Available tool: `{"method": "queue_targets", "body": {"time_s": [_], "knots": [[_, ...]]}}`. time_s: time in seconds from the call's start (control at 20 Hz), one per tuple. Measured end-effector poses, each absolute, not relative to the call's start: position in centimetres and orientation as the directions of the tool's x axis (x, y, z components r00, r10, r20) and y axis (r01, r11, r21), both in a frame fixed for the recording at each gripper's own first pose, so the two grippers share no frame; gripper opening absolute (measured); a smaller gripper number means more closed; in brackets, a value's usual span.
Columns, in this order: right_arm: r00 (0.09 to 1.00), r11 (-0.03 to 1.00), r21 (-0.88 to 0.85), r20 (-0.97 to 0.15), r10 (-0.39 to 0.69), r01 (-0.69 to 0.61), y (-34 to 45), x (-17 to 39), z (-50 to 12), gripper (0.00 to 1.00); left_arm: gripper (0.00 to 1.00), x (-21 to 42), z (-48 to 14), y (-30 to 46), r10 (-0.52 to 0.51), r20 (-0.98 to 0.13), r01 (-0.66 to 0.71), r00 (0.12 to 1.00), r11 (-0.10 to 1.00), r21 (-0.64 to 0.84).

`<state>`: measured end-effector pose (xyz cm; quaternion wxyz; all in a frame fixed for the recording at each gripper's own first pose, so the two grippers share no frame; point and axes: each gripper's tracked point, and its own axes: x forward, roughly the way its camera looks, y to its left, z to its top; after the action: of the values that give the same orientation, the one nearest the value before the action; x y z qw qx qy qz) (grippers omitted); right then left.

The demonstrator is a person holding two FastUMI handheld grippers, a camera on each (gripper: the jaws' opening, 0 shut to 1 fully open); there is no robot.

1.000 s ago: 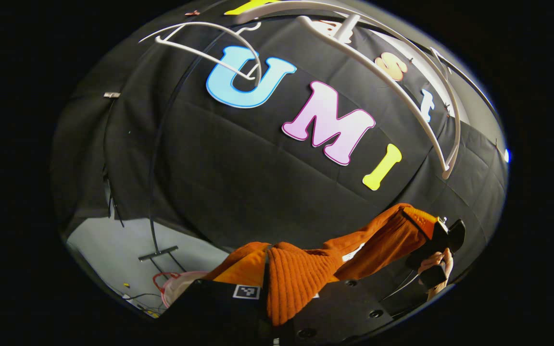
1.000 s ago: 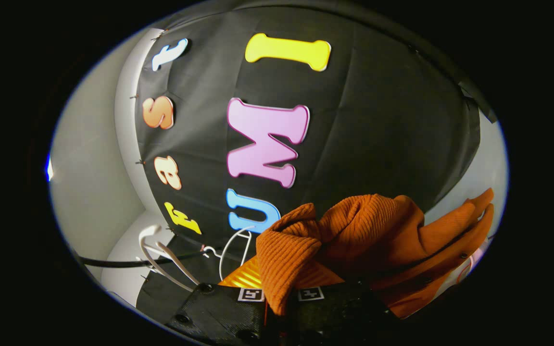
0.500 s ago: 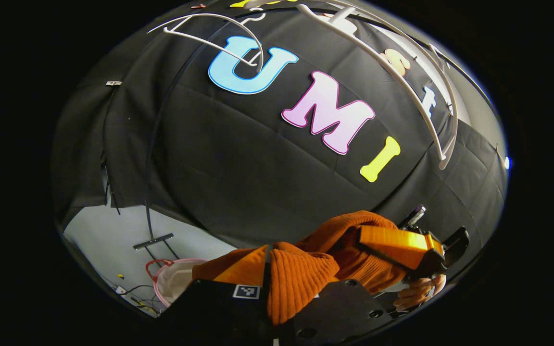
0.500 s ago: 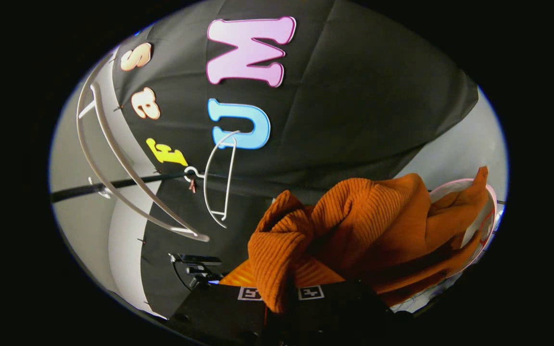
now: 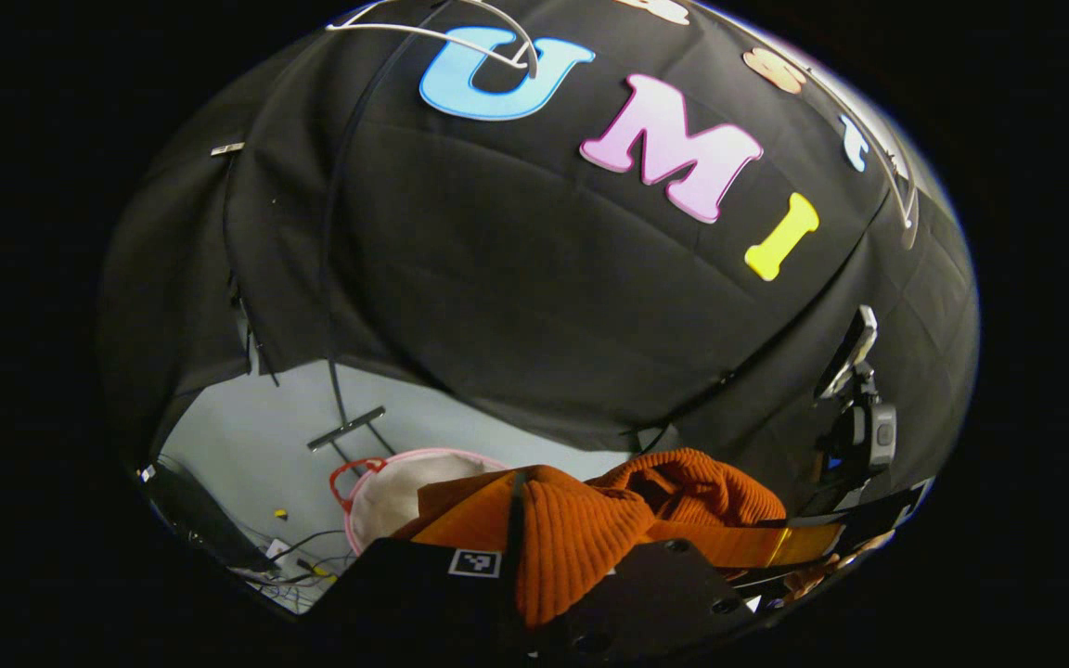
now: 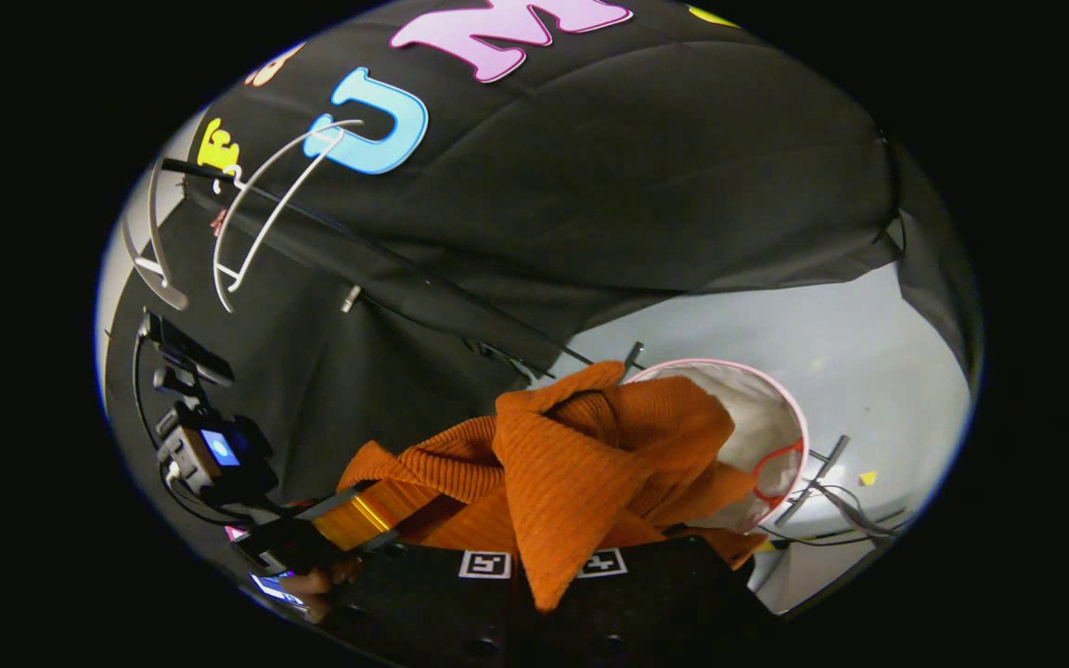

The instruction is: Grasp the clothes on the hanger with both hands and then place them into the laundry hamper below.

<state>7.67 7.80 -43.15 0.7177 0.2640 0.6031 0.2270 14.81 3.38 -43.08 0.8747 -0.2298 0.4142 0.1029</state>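
Booth: black cloth wall, pale floor (image 6: 869, 371).
Done: orange sweater (image 6: 581, 464) off the white hanger (image 6: 256, 213) — both grippers pinch it.
Left: lower into hamper (image 6: 776, 408) — just below.

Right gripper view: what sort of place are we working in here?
Likely a staged recording booth, not a home: black cloth wall, bare hangers on a rail, and a laundry hamper on a pale floor.

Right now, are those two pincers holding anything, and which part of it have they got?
Both hold the orange knitted garment: the left gripper and the right gripper each pinch a bunched fold of its fabric. Which part cannot be told.
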Motion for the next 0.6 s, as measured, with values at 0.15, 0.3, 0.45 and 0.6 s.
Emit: {"method": "queue_targets", "body": {"time_s": [0.15,0.3,0.45,0.6], "knots": [[0.136,0.801,0.596,-0.790,0.598,-0.061,7.0,7.1,-44.1,0.05,0.12,15.0,-44.1,2.8,-0.024,-0.799,-0.397,0.600,0.859,-0.324],[0.132,0.812,0.579,-0.801,0.584,-0.076,7.3,6.9,-44.6,0.05,0.12,14.7,-45.4,2.1,-0.047,-0.823,-0.420,0.566,0.842,-0.337],[0.133,0.823,0.564,-0.812,0.568,-0.073,6.6,7.2,-44.7,0.05,0.13,13.7,-46.1,2.1,-0.052,-0.839,-0.427,0.542,0.843,-0.328],[0.124,0.814,0.579,-0.806,0.578,-0.029,6.3,6.9,-44.8,0.47,0.34,13.2,-46.7,2.5,-0.037,-0.859,-0.421,0.511,0.860,-0.287]]}}
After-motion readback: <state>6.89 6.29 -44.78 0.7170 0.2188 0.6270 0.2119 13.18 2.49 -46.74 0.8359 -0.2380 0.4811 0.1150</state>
